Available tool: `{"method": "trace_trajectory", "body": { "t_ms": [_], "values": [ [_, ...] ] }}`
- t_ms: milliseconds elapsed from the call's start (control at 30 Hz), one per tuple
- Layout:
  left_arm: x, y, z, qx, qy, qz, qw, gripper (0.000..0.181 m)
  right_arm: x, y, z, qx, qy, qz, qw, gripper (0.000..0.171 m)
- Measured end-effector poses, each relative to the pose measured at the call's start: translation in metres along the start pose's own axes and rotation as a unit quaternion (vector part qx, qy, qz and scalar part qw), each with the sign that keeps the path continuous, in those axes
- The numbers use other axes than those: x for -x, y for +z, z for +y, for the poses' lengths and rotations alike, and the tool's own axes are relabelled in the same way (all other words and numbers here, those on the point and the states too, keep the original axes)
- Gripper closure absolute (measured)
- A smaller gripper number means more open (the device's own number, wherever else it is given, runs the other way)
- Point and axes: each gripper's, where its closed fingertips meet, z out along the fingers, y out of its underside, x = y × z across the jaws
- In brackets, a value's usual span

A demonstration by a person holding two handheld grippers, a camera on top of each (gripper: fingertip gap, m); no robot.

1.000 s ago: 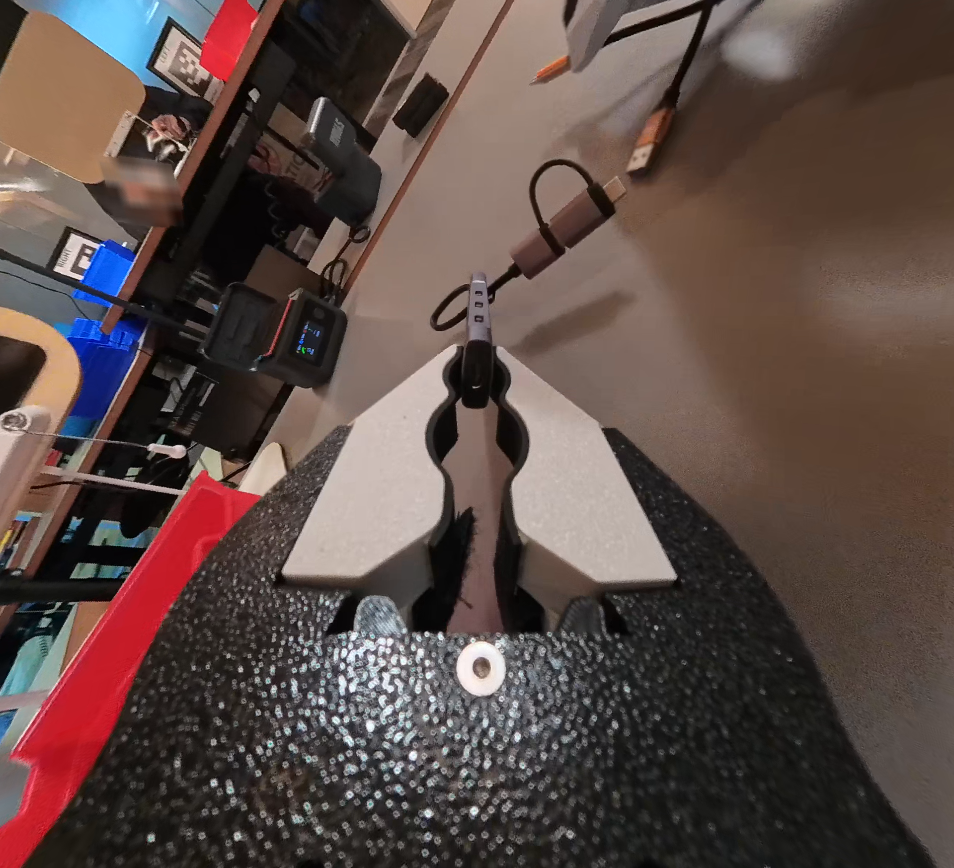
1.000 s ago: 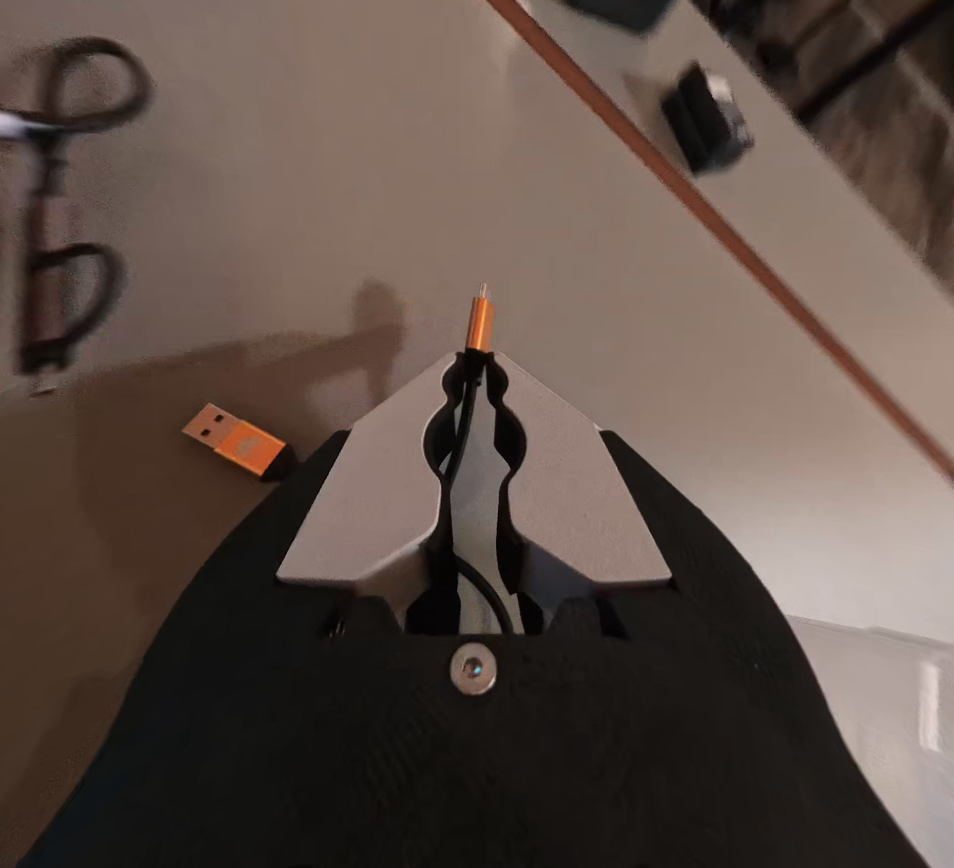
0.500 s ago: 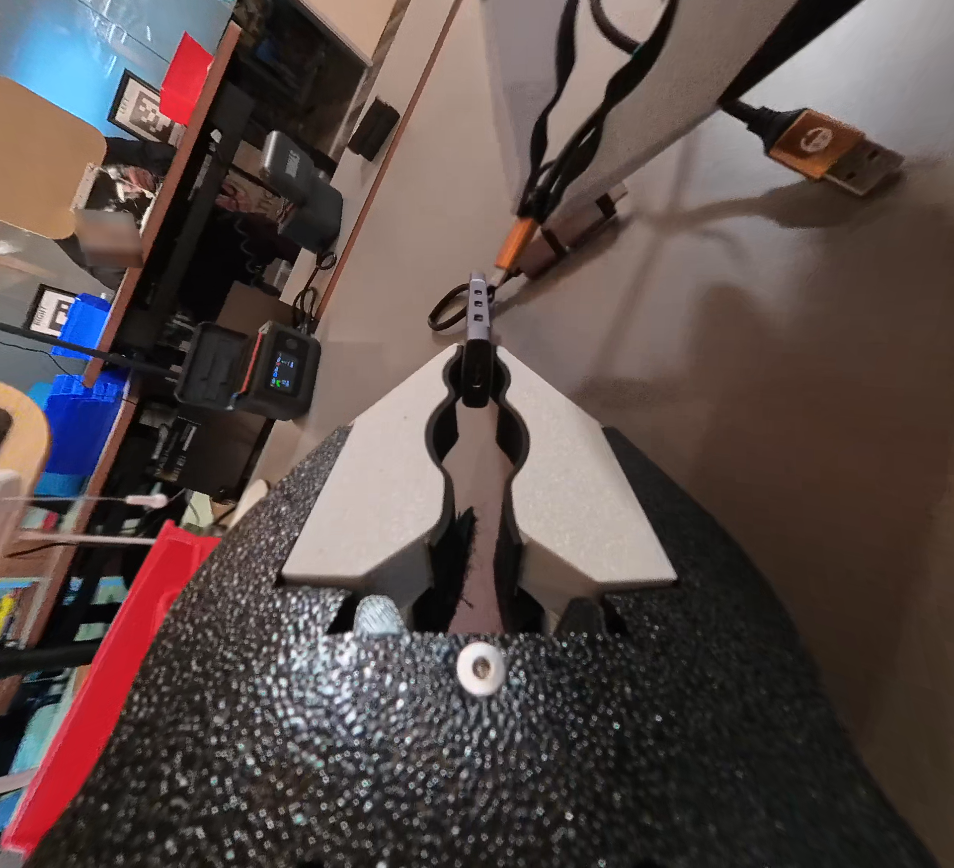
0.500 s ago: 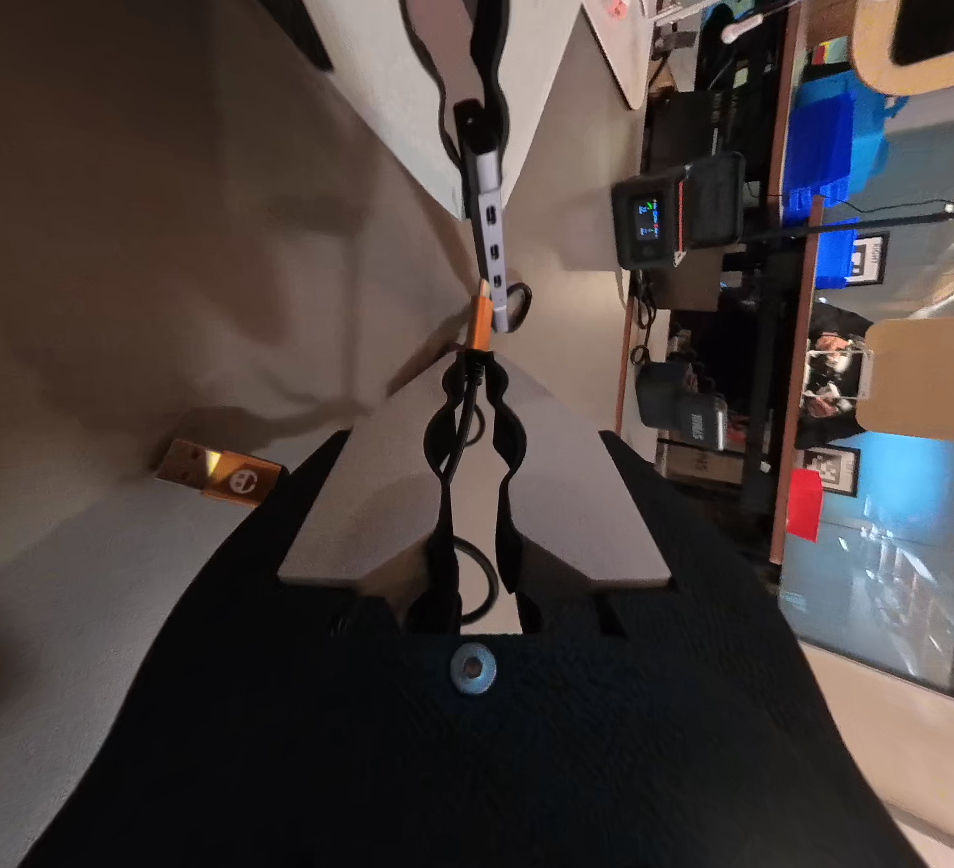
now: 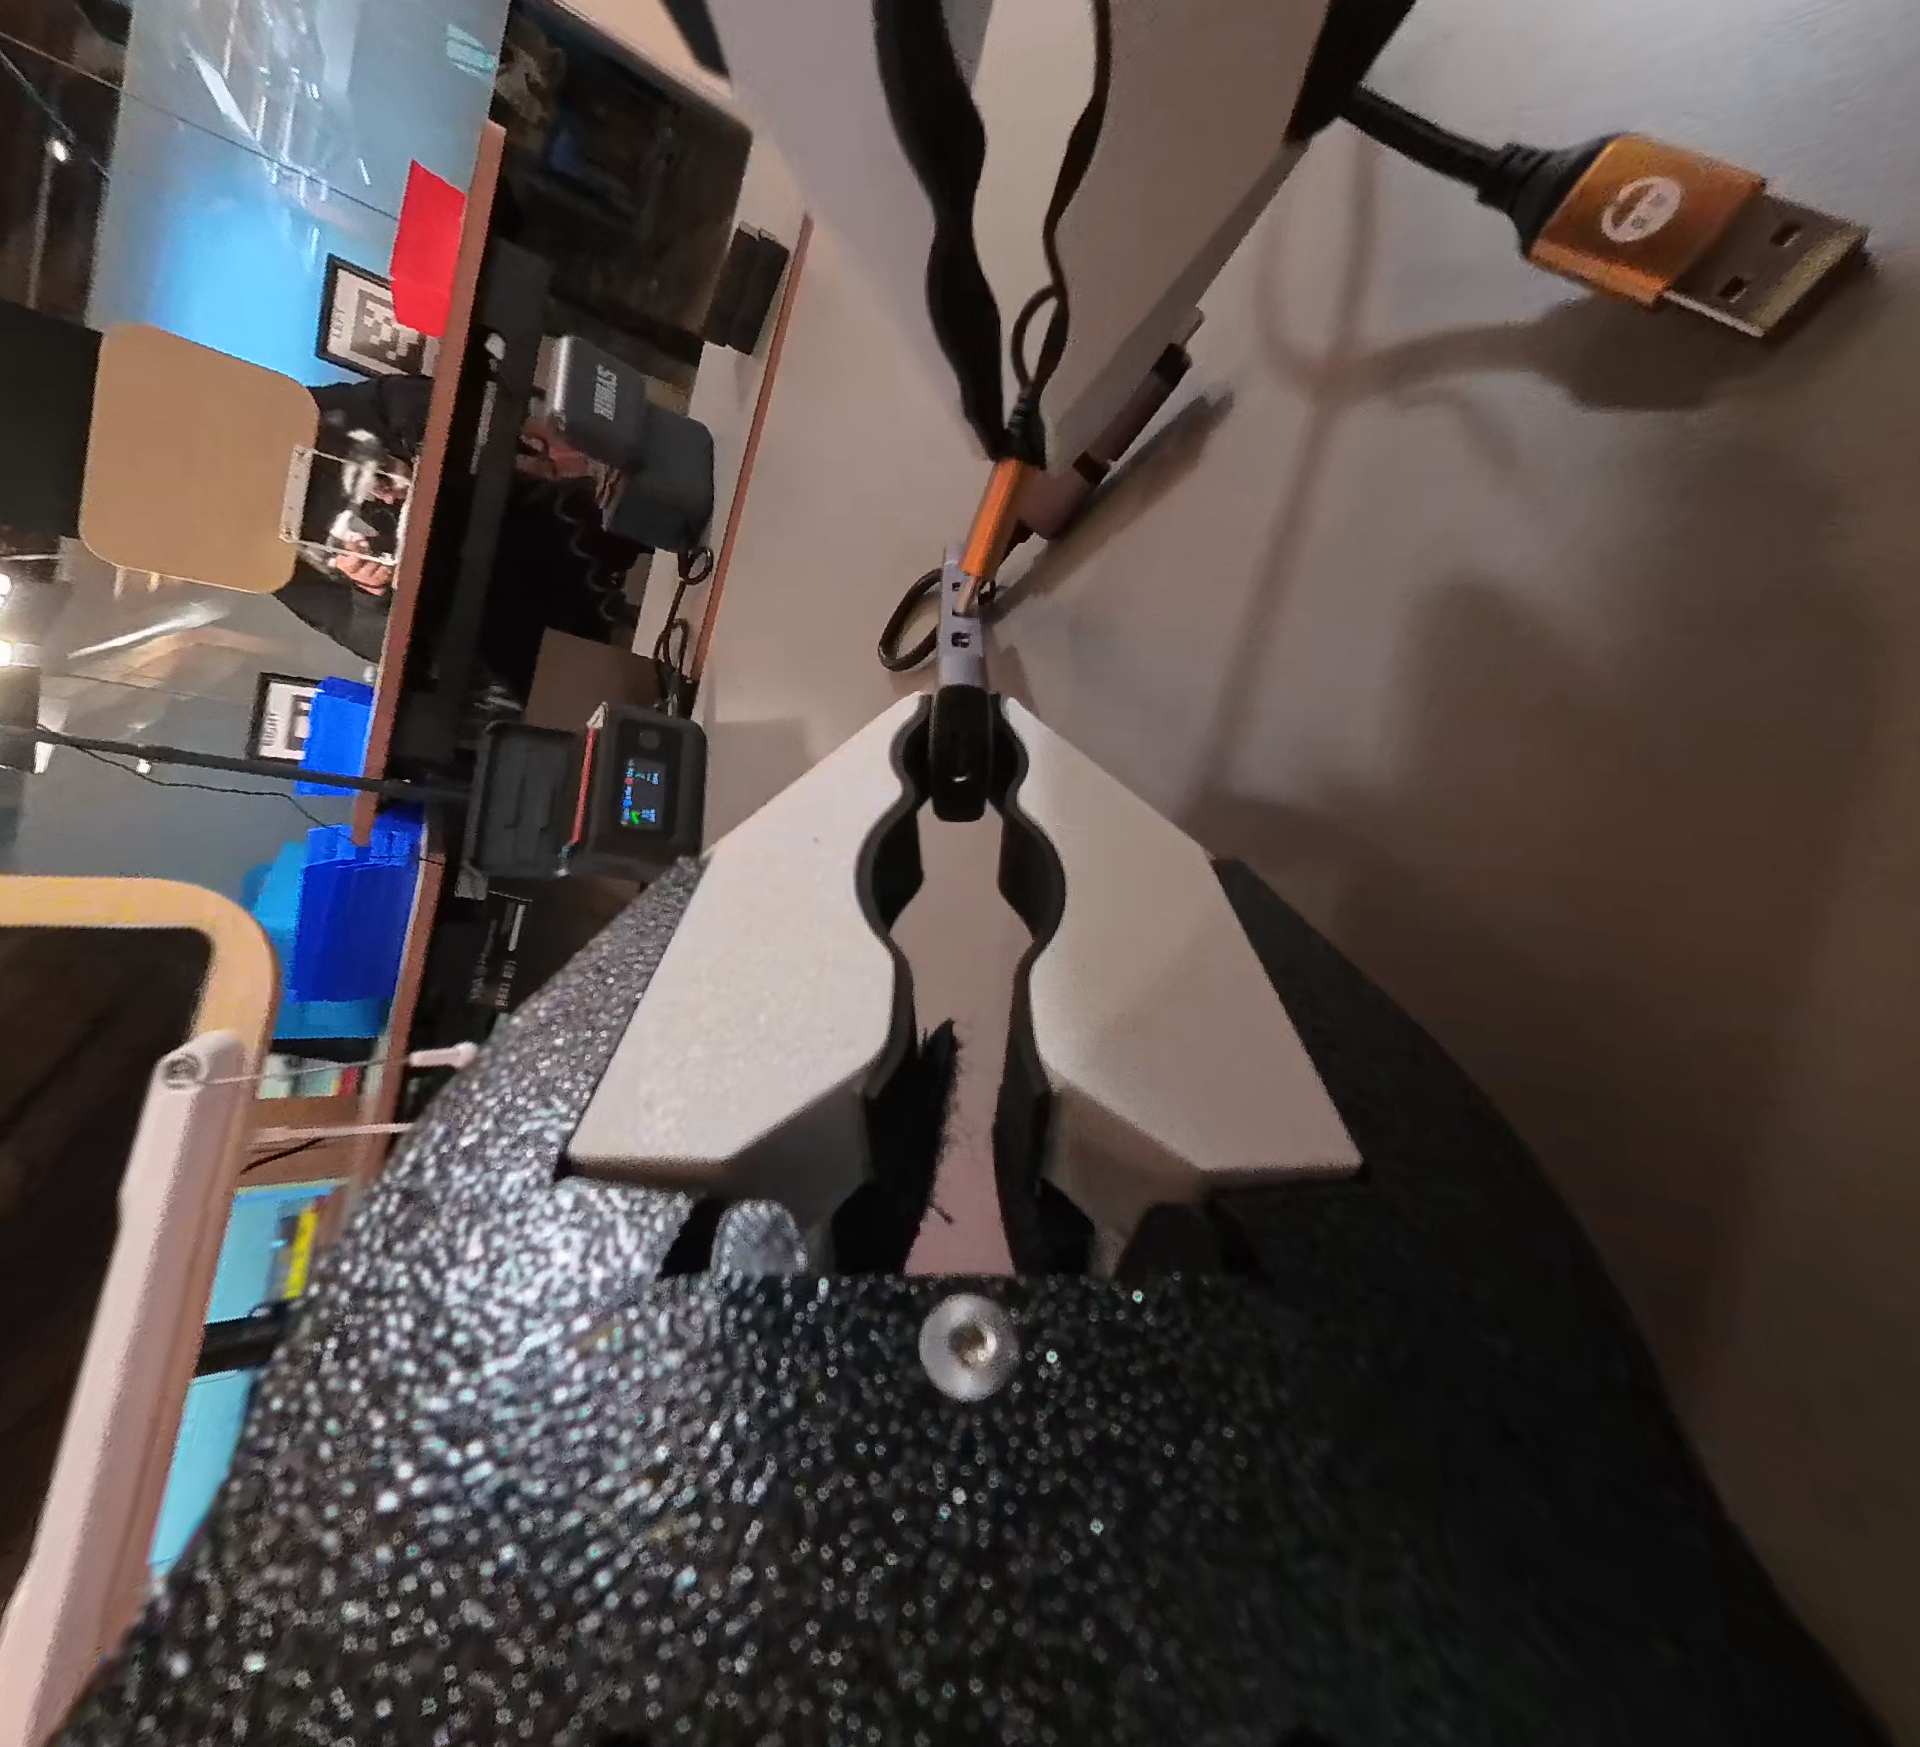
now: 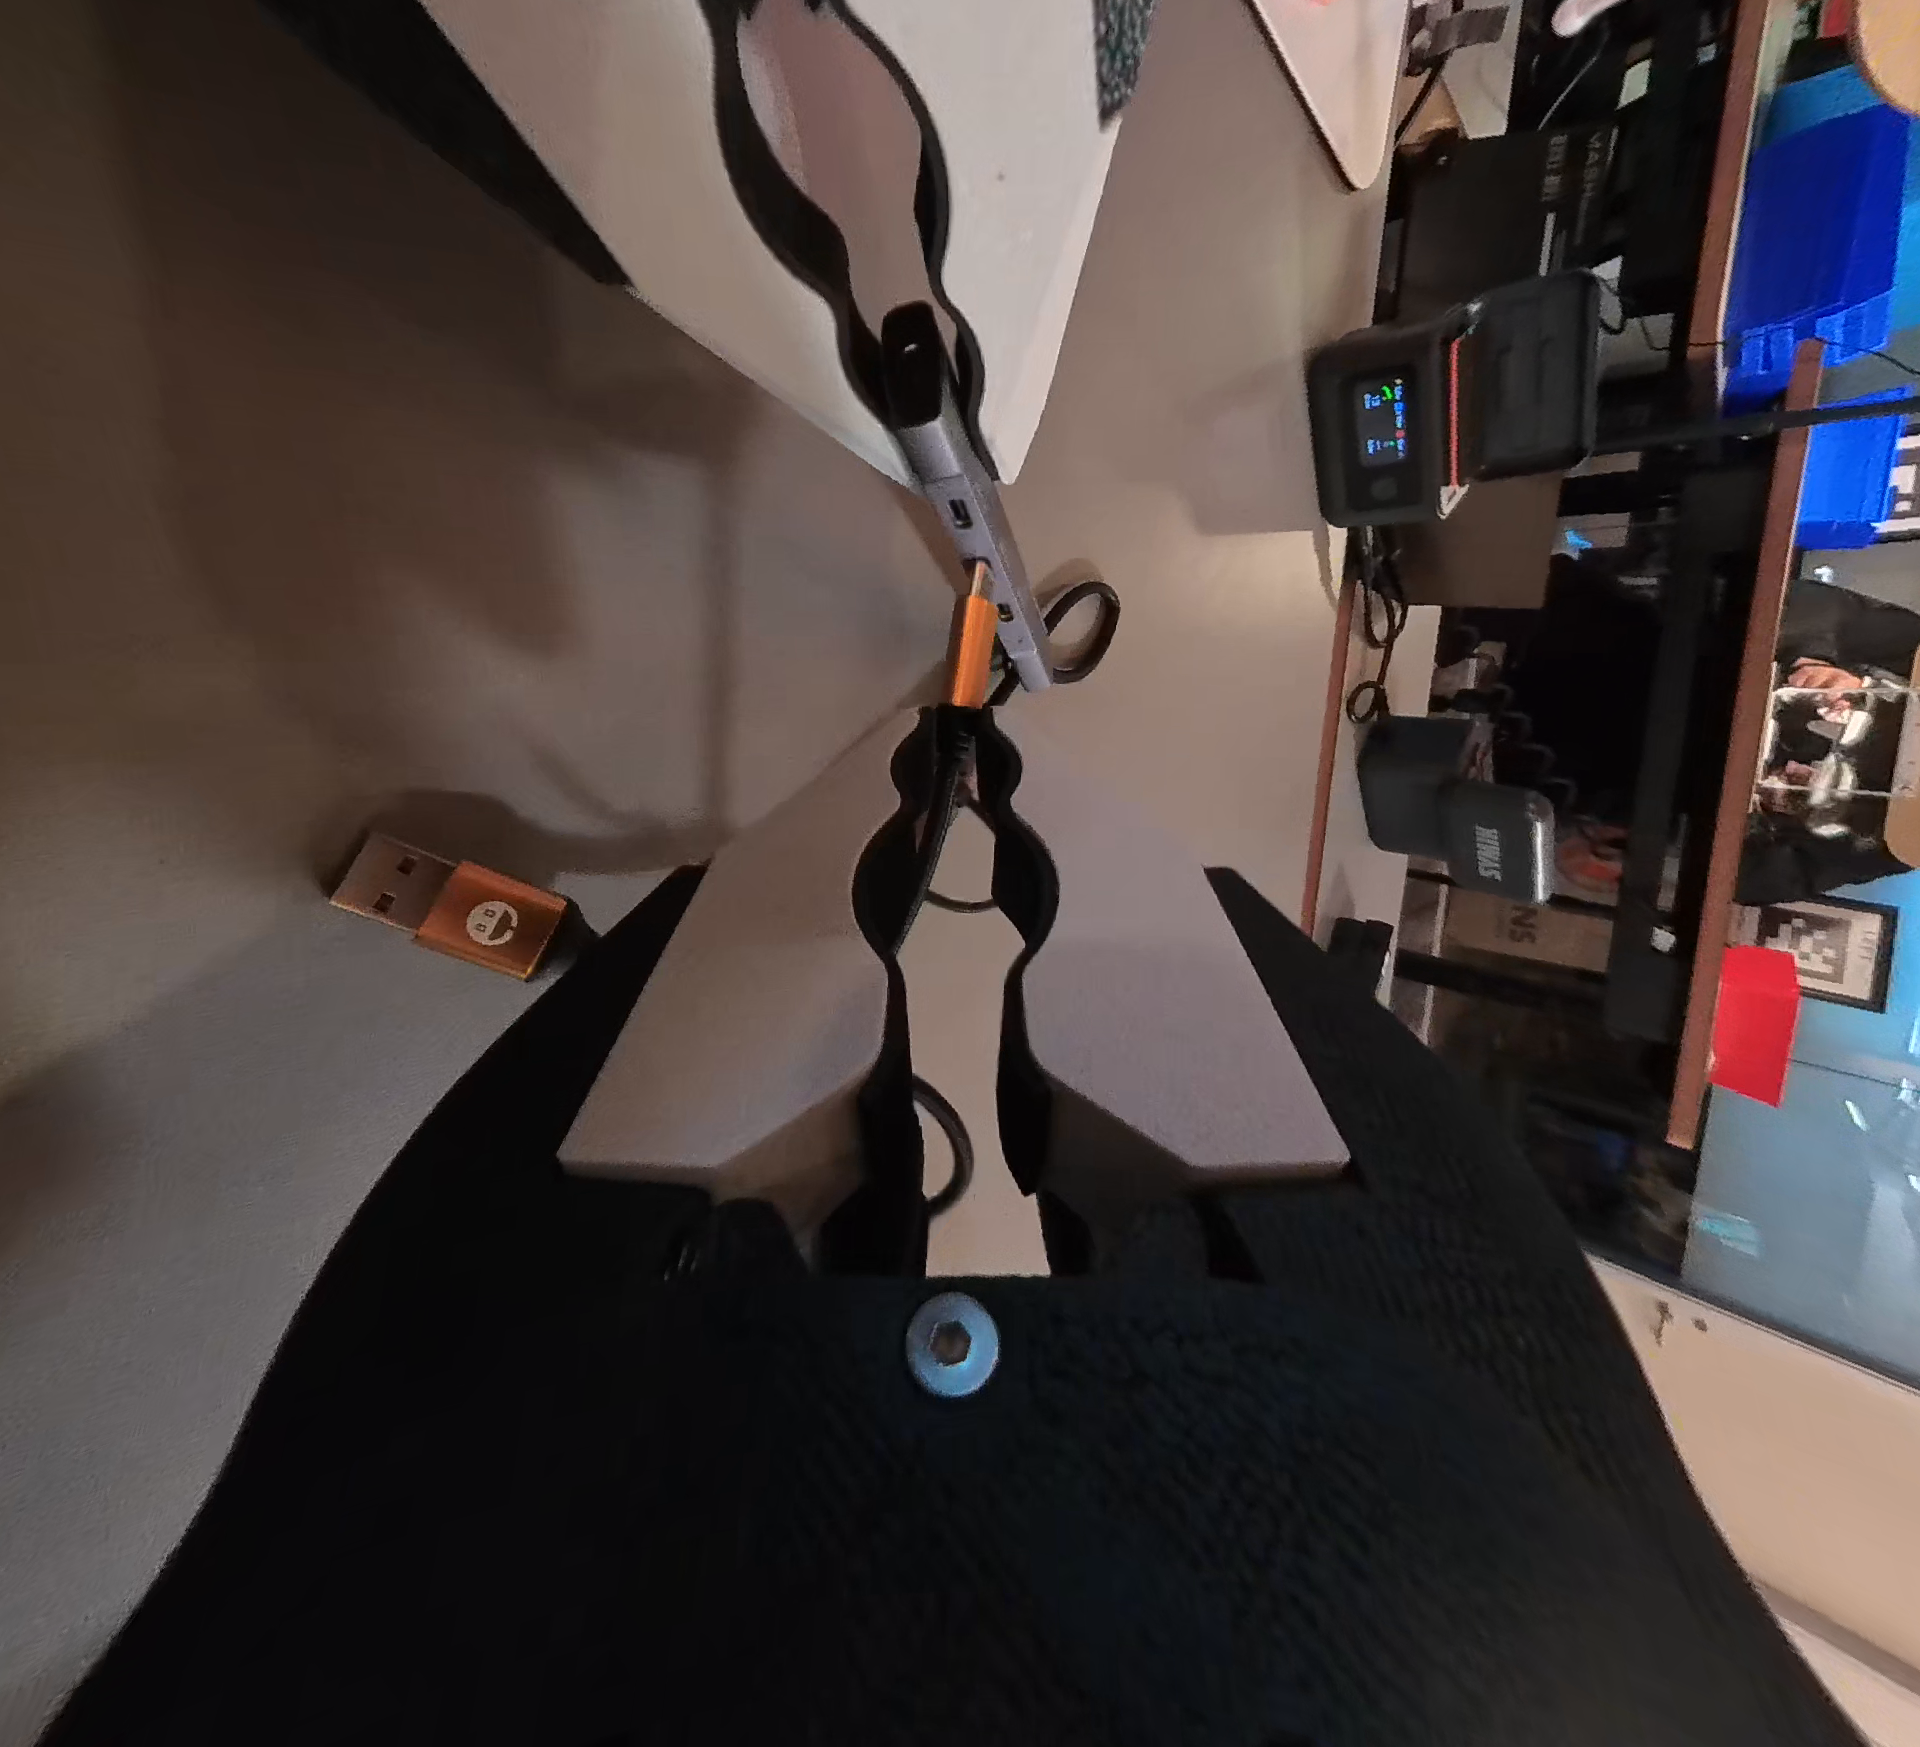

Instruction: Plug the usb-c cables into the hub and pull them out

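My left gripper is shut on the black end of a slim grey hub, held edge-on above the table; it also shows in the right wrist view. My right gripper is shut on a black cable just behind its orange usb-c plug. The plug's metal tip is at a port on the hub's side; how deep it sits I cannot tell. In the left wrist view the plug meets the hub from above, with the right gripper's fingers behind it.
The cable's other end, an orange usb-a plug, lies on the grey table; it also shows in the right wrist view. A brown adapter lies behind the hub. A black device with a lit screen stands past the table's edge. My two grippers' fingertips are within a few centimetres of each other.
The right gripper swung round and brought the orange usb-c plug up to the hub. The plug tip went from near the hub's side to against a port. The left gripper kept hold of the hub.
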Motion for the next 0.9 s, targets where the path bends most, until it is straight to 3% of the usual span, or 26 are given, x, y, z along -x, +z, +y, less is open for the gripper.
{"method": "trace_trajectory", "body": {
  "t_ms": [333,900],
  "values": [
    [-0.004,-0.002,-0.006,0.023,0.071,-0.018,0.997,0.174,0.004,-0.009,-0.002,-0.026,0.021,-0.013,0.999,0.167],
    [-0.002,-0.003,-0.004,0.006,0.014,0.001,1.000,0.175,-0.002,-0.010,-0.008,-0.089,0.081,-0.006,0.993,0.166]
  ]
}}
